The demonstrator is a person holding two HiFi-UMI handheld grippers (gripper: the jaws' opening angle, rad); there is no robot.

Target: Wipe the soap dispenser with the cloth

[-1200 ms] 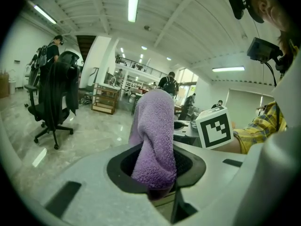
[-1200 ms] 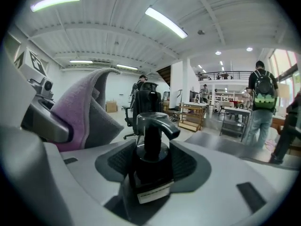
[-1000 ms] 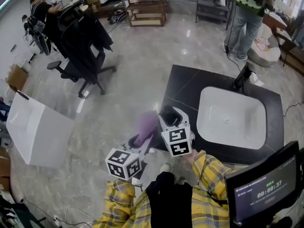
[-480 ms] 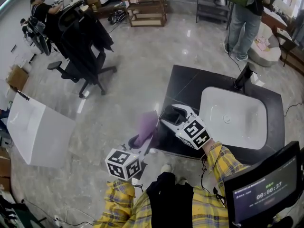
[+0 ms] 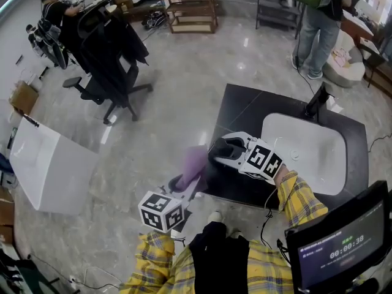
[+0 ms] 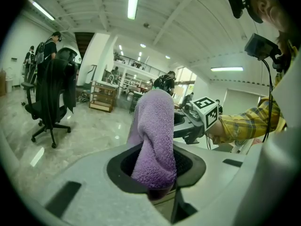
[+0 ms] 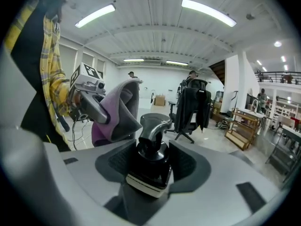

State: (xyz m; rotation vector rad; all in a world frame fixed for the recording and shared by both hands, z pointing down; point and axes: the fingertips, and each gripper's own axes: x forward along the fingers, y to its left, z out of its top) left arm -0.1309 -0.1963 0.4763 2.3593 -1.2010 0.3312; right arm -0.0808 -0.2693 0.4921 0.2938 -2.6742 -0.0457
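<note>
The soap dispenser (image 7: pixel 150 150) is being held off the counter, between the jaws of the right gripper (image 7: pixel 153 163). Those jaws have just been closing and are standing wide, their ribbed pads pressing on either side of the bottle. In the right gripper view its base is dipping below the gripper's grey body and is cut off. In the head view the jaws are covering nearly all of it, so only a dark patch is showing. What shows is a squat, glossy black bottle with a pale band round its lower part and a curved, shiny dark pump head (image 7: pixel 154 122) on top, leaning a little to the right.

The cloth (image 6: pixel 155 131) is hanging just beside the pump head, on its left in the right gripper view; whether the two are touching cannot be told. It is a lilac terry towel, fuzzy and folded into a thick roll. Its lower end is disappearing between the jaws of the left gripper (image 6: pixel 155 173), which are pinching it narrowly and holding it upright (the clamped end itself is hidden in shadow).

Seen from the head, the right gripper is hovering over the near left corner of the matt black counter (image 5: pixel 242 112). The left gripper is reaching in from beyond the counter's left edge. A smooth white sink basin (image 5: pixel 306 158) is filling the counter's right part.
</note>
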